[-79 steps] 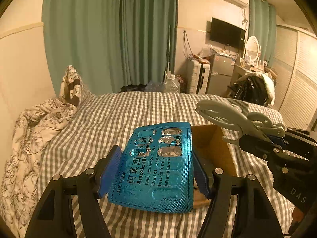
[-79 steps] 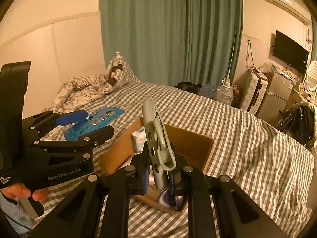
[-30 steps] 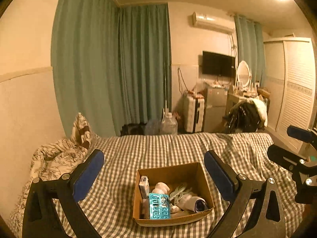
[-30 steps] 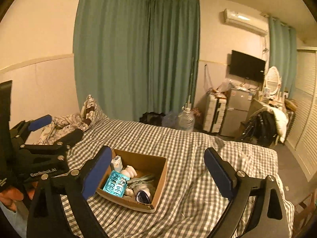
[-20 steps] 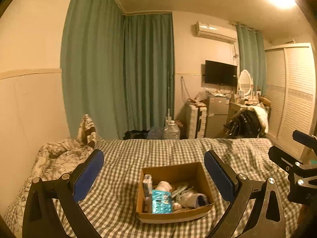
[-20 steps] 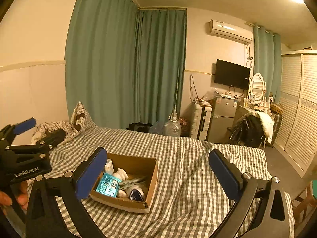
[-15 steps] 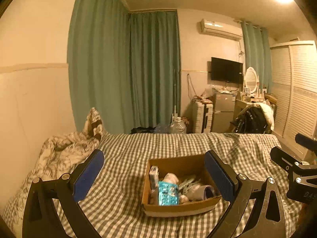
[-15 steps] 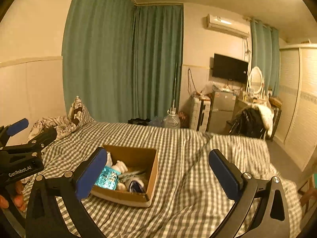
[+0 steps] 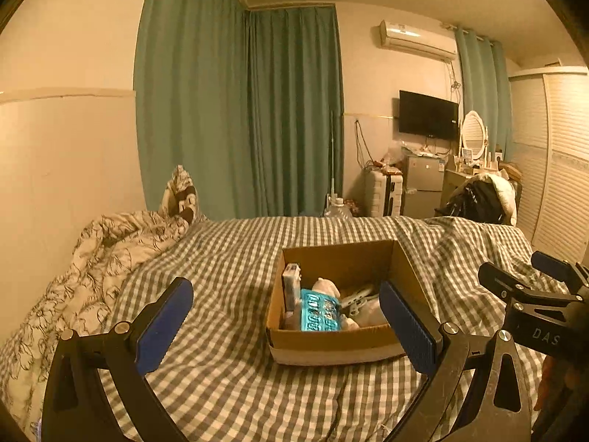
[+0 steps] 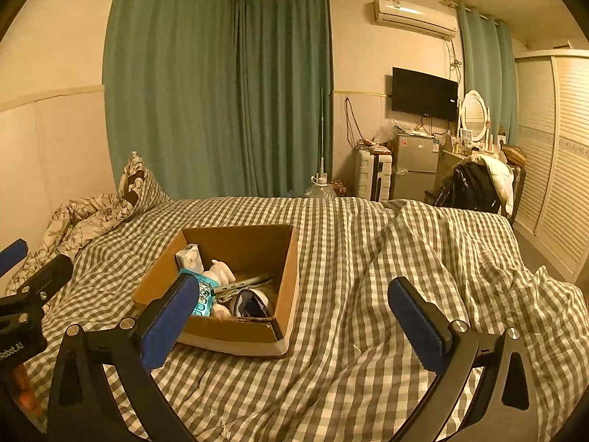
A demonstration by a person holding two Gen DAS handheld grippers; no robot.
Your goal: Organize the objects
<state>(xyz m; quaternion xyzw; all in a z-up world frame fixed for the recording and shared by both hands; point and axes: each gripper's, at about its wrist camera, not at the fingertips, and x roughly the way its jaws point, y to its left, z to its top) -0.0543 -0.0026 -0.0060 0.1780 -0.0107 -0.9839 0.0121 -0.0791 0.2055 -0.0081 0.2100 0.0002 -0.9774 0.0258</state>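
An open cardboard box (image 9: pixel 342 344) (image 10: pixel 285 280) stands on the checked bed. Inside lie a blue blister pack (image 9: pixel 322 315) (image 10: pixel 204 300), a small white carton (image 9: pixel 291 281) (image 10: pixel 189 256), a white soft toy (image 9: pixel 325 287) (image 10: pixel 221 270), a grey clip tool (image 9: pixel 359 293) (image 10: pixel 244 283) and a dark blue item (image 10: pixel 252 304). My left gripper (image 9: pixel 285 322) is open and empty, held back in front of the box. My right gripper (image 10: pixel 294 316) is open and empty, just right of the box. Each gripper shows at the edge of the other's view.
The grey checked bedspread (image 9: pixel 228 265) (image 10: pixel 405 258) covers the bed, rumpled on the right. A floral duvet and pillow (image 9: pixel 110 243) (image 10: pixel 95 213) lie at the left by the wall. Beyond the bed stand a fridge (image 10: pixel 414 164), a suitcase (image 9: pixel 383 193) and a clothes-covered chair (image 10: pixel 475 184).
Both grippers let go of the blister pack and the clip tool, which now lie in the box. Both opened wide, pulled back from the box, and have since dropped lower toward the bed.
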